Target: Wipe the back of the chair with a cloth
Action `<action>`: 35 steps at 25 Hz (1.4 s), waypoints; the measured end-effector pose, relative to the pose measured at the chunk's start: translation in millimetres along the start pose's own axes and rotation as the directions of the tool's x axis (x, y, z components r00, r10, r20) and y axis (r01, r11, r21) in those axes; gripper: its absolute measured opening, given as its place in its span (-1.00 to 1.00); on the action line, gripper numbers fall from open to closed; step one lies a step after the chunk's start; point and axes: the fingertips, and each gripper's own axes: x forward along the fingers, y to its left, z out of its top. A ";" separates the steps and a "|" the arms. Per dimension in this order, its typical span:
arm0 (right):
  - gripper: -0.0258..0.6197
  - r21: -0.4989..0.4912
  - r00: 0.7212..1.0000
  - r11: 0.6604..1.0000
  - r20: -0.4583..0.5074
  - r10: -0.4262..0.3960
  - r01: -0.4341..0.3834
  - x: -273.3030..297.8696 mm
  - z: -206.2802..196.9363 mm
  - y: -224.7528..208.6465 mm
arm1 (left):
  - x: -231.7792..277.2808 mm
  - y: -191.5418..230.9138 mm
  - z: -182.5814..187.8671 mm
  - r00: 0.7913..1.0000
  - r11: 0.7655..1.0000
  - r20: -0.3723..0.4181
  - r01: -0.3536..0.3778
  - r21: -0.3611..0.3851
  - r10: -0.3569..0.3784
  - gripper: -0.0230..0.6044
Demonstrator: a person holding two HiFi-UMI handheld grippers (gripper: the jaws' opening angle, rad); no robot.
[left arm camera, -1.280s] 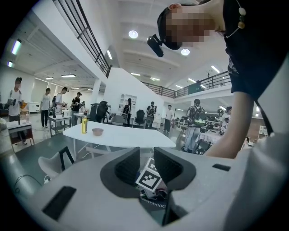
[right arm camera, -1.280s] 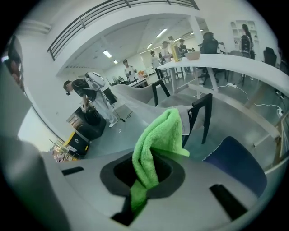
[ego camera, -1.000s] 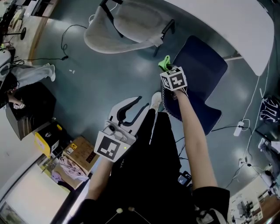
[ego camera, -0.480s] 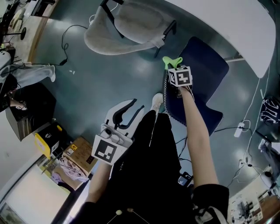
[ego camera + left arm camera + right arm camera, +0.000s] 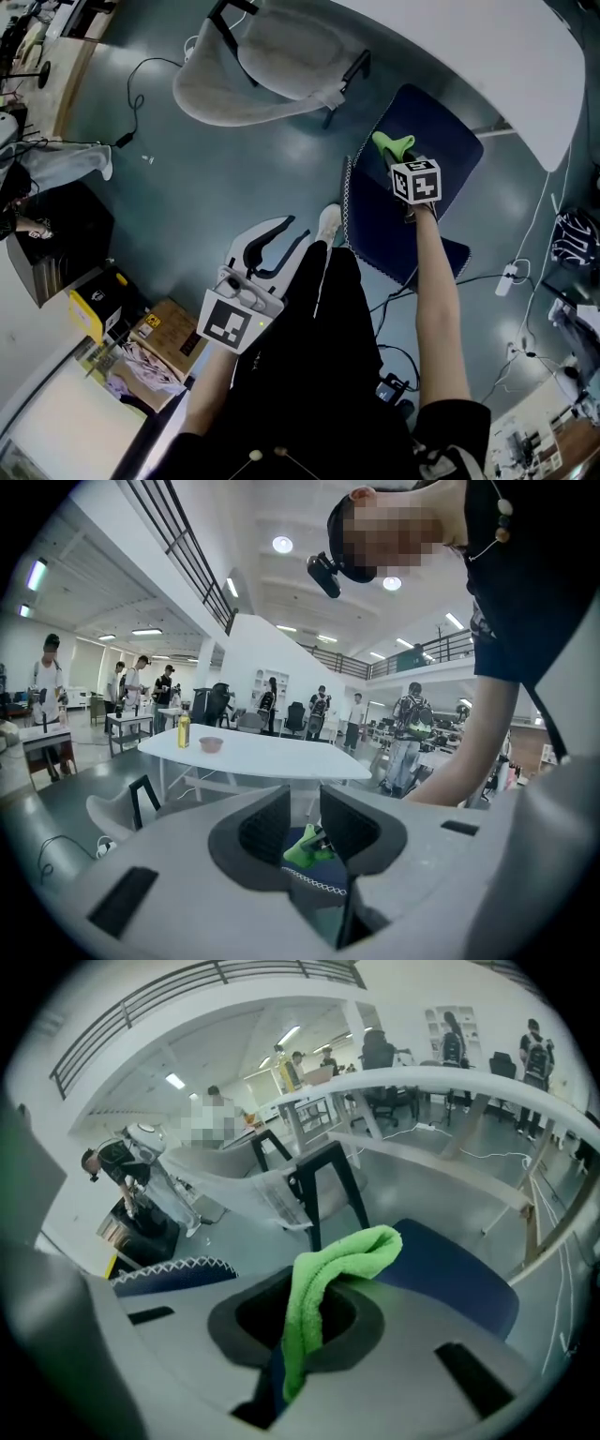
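One green cloth (image 5: 392, 143) (image 5: 328, 1279) is clamped in the right claw (image 5: 401, 157) (image 5: 305, 1321), its folded end standing out past the jaw tips. Cloth and claw are held over the navy chair (image 5: 441, 141); the right gripper view shows the chair's seat (image 5: 450, 1274) just beyond the cloth and the white-stitched edge of its backrest (image 5: 361, 225) (image 5: 169, 1274) to the left. The left claw (image 5: 286, 234) (image 5: 305, 817) hangs well apart from the chair, beside the person's dark trouser leg (image 5: 328, 337), jaws parted by a narrow gap with nothing between them. Beyond lie a white chair (image 5: 262, 66), a white counter (image 5: 506, 56) and the grey-blue floor (image 5: 216, 178).
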 end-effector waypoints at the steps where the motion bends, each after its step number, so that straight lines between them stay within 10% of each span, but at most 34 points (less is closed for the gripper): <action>1: -0.86 -0.024 1.000 1.000 -0.030 0.009 -0.010 5.9 -7.4 1.7 | 1.2 0.2 -1.5 1.000 1.000 -0.004 -0.002 0.000 0.002 -0.60; 17: -0.86 -0.045 0.952 0.970 -0.206 0.226 -0.240 71.8 -56.4 63.7 | 6.3 16.0 -14.0 0.998 0.999 -0.047 -0.042 0.001 0.042 -0.60; 35: -0.87 -0.050 0.949 0.961 -0.175 0.260 -0.273 43.6 -57.4 79.8 | 6.8 13.4 -4.2 0.999 1.000 -0.032 -0.012 0.016 0.013 -0.60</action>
